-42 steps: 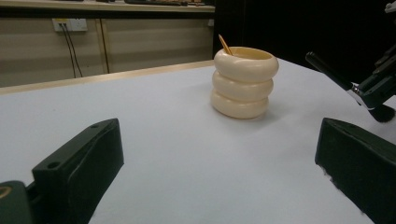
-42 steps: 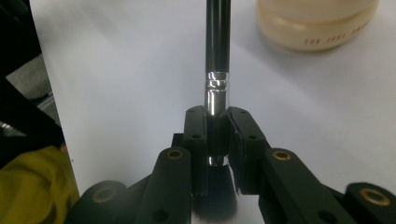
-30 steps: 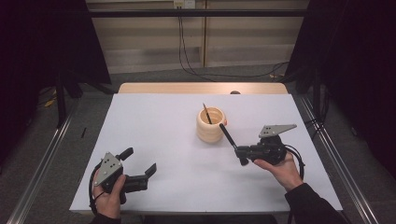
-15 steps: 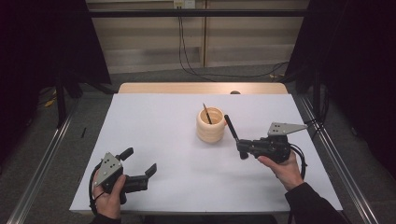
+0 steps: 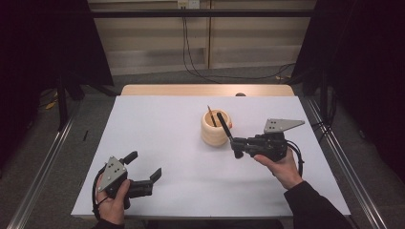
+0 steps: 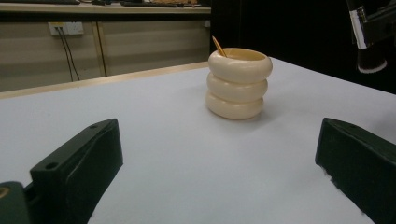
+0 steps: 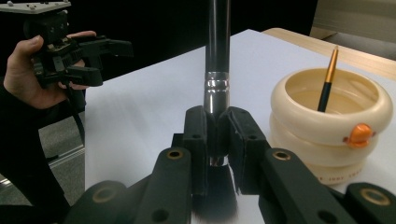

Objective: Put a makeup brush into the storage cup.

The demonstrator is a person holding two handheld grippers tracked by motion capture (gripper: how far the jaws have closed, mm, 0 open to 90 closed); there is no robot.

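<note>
Lifted and tilted more upright than a second earlier, the black pen [image 5: 225, 128] sat clamped in the right gripper [image 5: 237, 147], just beside the cream ringed pot [image 5: 216, 131] on the surface [image 5: 157, 129]. Left gripper [image 5: 143, 167] rested, jaws apart.

Black tools [image 5: 237, 147], grey three-cornered plates, black cables, dark sleeve [image 5: 315, 210].
</note>
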